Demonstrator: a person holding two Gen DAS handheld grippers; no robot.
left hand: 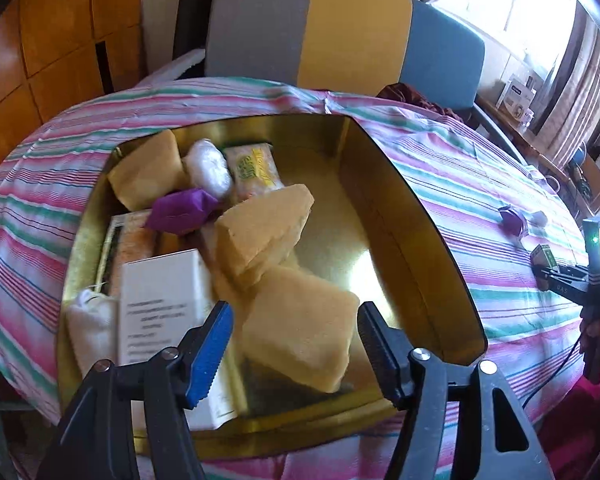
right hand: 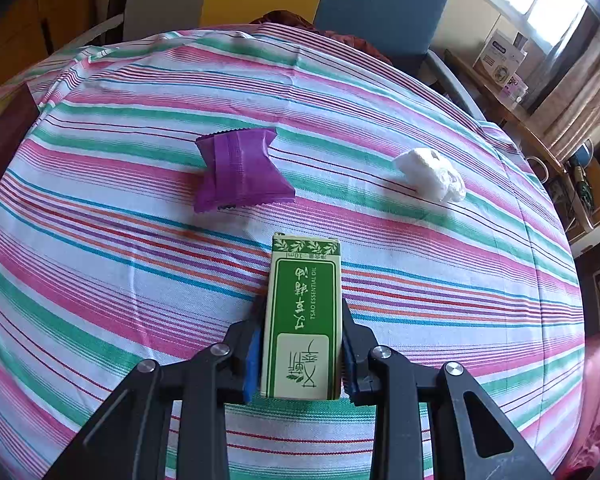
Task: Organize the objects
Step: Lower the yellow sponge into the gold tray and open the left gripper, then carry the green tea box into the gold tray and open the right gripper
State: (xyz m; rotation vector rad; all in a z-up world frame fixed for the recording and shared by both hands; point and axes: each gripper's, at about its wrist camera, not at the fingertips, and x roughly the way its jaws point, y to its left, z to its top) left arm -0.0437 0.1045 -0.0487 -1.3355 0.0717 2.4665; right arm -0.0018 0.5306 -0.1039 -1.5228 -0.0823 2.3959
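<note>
green essential-oil box (right hand: pixel 302 320) pinched between the pads of the right gripper (right hand: pixel 300 354), long axis running along the fingers, far end pointing away from the hand and resting on or just above the striped tablecloth (right hand: pixel 140 280); contact with the cloth cannot be told

gold tin (left hand: pixel 412 216) sits to the left of the right gripper, seen in the left wrist view; judged to be the destination, so the box would have to travel left and over the tin's right wall. right hand is the one carrying it, left hand is at the tin

left gripper (left hand: pixel 294 344) hangs over the near part of the tin, fingers spread wide with nothing pressed between them; a tan sponge block (left hand: pixel 300 324) lies below the gap, apparently free

tin contents: two more tan blocks (left hand: pixel 260 228), purple sachet (left hand: pixel 180 212), white wrapped lump (left hand: pixel 208 168), yellow-green packet (left hand: pixel 252 168), white printed box (left hand: pixel 164 312), small white cloth pouch (left hand: pixel 92 320). left half crowded, right half of the floor bare, so the bare side looks like the drop spot

loose on the cloth beyond the green box: purple sachet on the cloth (right hand: pixel 240 170) far-left, white crumpled lump (right hand: pixel 432 174) far-right, both well apart from the fingers, not blocking. obstacle judged: tin wall, and the left gripper over the tin
</note>
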